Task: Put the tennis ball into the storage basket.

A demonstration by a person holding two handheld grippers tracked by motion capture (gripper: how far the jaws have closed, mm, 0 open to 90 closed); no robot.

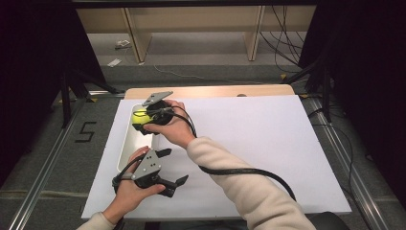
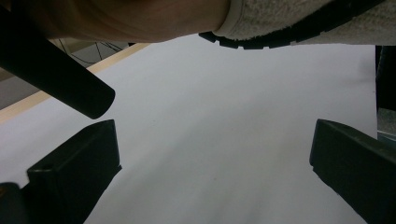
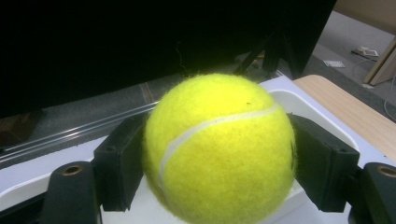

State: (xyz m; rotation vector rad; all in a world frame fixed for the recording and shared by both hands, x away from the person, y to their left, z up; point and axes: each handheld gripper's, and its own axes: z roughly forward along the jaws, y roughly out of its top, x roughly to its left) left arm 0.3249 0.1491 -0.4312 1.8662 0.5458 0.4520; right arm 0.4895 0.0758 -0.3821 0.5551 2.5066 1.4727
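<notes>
Black jaws of the right gripper (image 3: pixel 219 158) are clamping a yellow tennis ball (image 3: pixel 219 149) from both sides, holding it above the white tray (image 1: pixel 125 143) at the table's left edge. Nearer the person, the left gripper (image 1: pixel 173 166) is hovering with jaws spread wide over the white sheet (image 1: pixel 249 139) covering the wooden table (image 1: pixel 210 91). Dark curtains are flanking the room. Being round, the ball is presenting no long axis; its white seam is curving diagonally. The tray's interior is partly hidden.

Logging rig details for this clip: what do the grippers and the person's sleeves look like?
Both grippers, left gripper and right gripper, are black with blocky jaws, each topped by a grey three-cornered plate. A thick black cable trails from the right one. The sleeves are cream knit.
</notes>
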